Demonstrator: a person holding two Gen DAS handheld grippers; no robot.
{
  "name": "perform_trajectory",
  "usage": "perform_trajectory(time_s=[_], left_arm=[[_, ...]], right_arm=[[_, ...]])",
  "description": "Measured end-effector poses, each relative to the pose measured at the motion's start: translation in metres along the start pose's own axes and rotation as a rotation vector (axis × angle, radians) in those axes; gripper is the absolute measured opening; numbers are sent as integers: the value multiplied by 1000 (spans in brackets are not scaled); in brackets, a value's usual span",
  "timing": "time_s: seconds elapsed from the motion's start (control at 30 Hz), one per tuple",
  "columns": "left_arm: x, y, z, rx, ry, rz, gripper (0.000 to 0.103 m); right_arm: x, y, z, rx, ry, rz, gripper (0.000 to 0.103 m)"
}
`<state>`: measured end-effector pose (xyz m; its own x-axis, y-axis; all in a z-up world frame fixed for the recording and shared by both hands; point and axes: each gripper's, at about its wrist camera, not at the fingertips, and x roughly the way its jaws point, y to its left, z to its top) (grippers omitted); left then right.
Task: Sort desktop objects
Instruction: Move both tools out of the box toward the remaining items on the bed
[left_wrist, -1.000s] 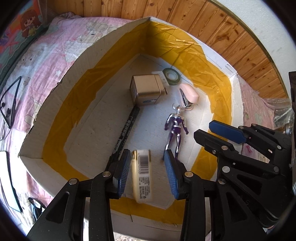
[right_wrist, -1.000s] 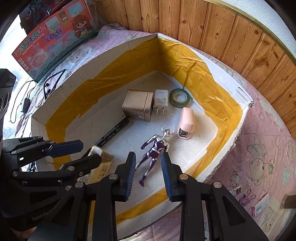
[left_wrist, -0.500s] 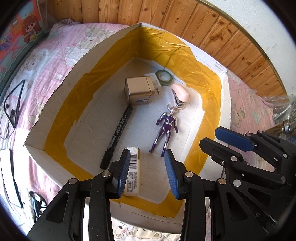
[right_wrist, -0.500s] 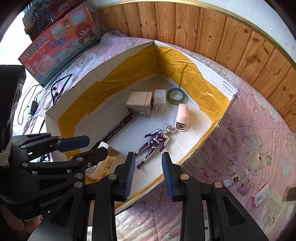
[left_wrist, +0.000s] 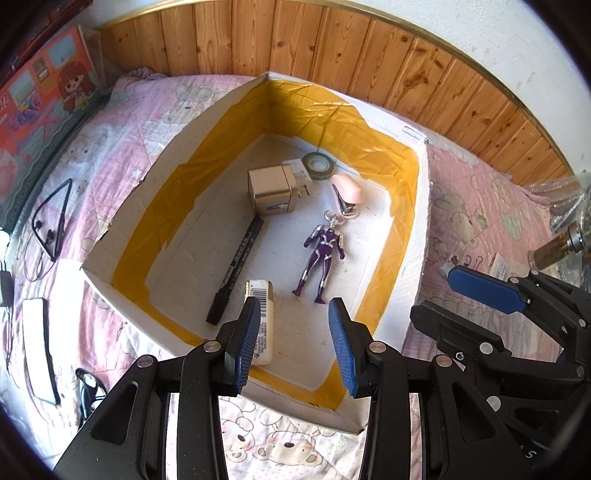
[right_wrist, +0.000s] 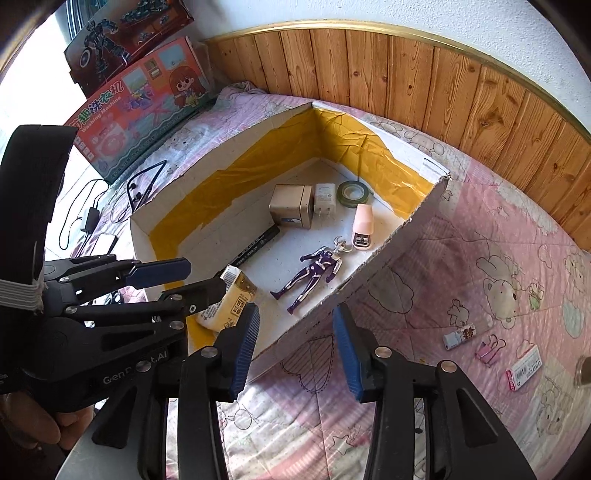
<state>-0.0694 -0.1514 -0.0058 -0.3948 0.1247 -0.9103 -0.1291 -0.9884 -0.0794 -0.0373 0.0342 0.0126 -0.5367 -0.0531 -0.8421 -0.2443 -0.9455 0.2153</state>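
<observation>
The left gripper (left_wrist: 291, 341) hangs tilted steeply down over the near edge of a white cardboard box lined with yellow tape (left_wrist: 400, 236), its blue-padded jaws apart with nothing between them. Just beyond its left finger lies a small cream packet with a barcode and gold end (left_wrist: 260, 321), flat on the box floor. Left of that packet lies a black marker pen (left_wrist: 236, 269); ahead and slightly right of the jaws a purple and silver action figure with a keyring (left_wrist: 321, 254) lies face up. Farther on sit a gold cube-shaped box (left_wrist: 269, 192), a pink mini stapler (left_wrist: 347, 190), a white plug adapter (right_wrist: 325, 201) and a dark green roll of tape (left_wrist: 317, 166) toward the far corner. The right gripper (right_wrist: 295, 345) also points downward, outside the box's right wall above the pink cartoon-print quilt (right_wrist: 461, 266); its jaws are opening and hold nothing. Well off to its right on the quilt lie a small printed eraser (right_wrist: 463, 334), pink binder clips (right_wrist: 489, 349) and a small pink-edged label pack (right_wrist: 524, 369).
</observation>
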Motion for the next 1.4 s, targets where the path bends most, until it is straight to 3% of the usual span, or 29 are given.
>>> perform_trajectory(time_s=[0.17,0.37,0.5,0.73,1.13,1.23,1.4], left_arm=[[-31,-16,-10,48,-117,28,41],[-73,-50,-27,140,-296,-34,41],[-85,-72,-36,177,-340,-100,41],[-72,-97,-43,206,-288,-185,41],[-24,-145,-48,294,-177,-238,47],[-4,-162,-45,327,-157,-233,49],[38,-189,-40,398,-124,-191,49]], right_arm=[[-27,-4,-19,11,-86,41,43],[-73,-15,-46,7,-230,61,43],[-98,-34,-65,18,-293,24,43],[-106,-89,-99,176,-323,2,43],[-61,-177,-137,402,-151,-143,45],[-60,-209,-144,506,-149,-141,50],[-50,-252,-150,611,-136,-144,50]])
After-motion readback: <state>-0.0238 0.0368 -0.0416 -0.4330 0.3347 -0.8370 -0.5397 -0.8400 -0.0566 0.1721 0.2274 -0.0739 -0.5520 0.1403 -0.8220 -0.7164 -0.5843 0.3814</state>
